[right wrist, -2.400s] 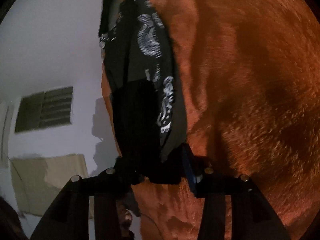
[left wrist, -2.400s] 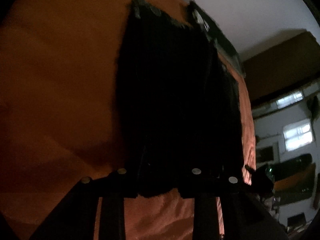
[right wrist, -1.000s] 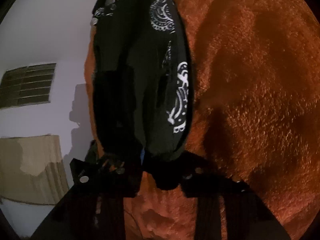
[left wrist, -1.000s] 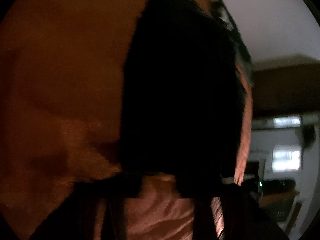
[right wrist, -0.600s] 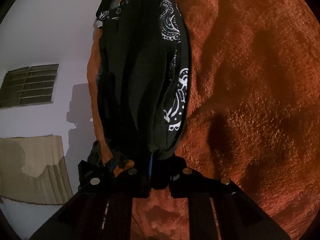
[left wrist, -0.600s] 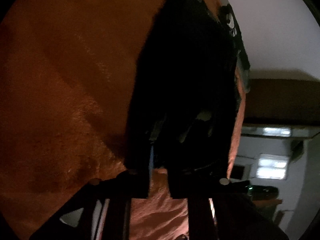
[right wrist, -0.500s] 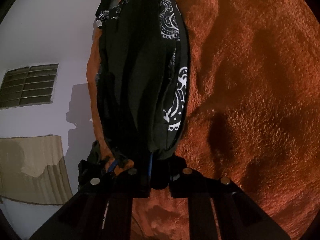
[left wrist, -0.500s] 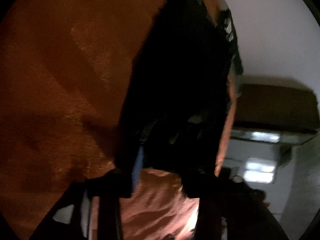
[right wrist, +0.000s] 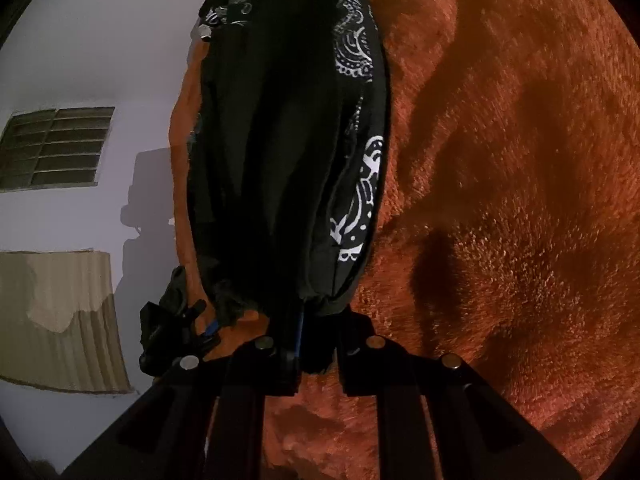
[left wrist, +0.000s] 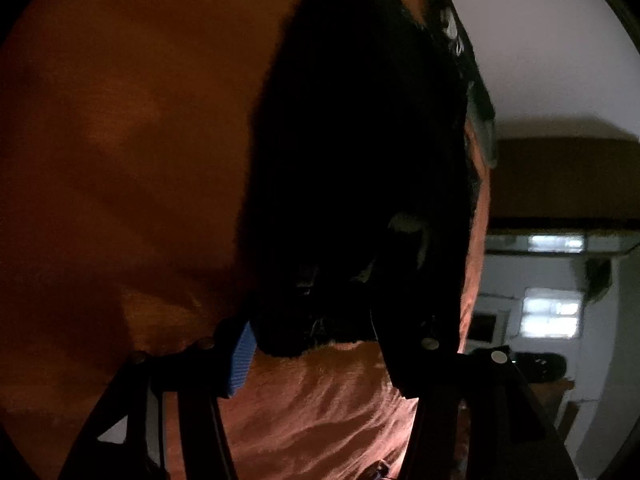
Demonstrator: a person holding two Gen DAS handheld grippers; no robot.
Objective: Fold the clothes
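The black garment (left wrist: 352,152) lies on the orange blanket (left wrist: 120,140), running from frame centre to the top. The left gripper (left wrist: 316,344) is opening, its fingers clear of the hem, as far as the dim view shows. The right gripper (right wrist: 316,356) pinches the garment's near edge at lower centre.
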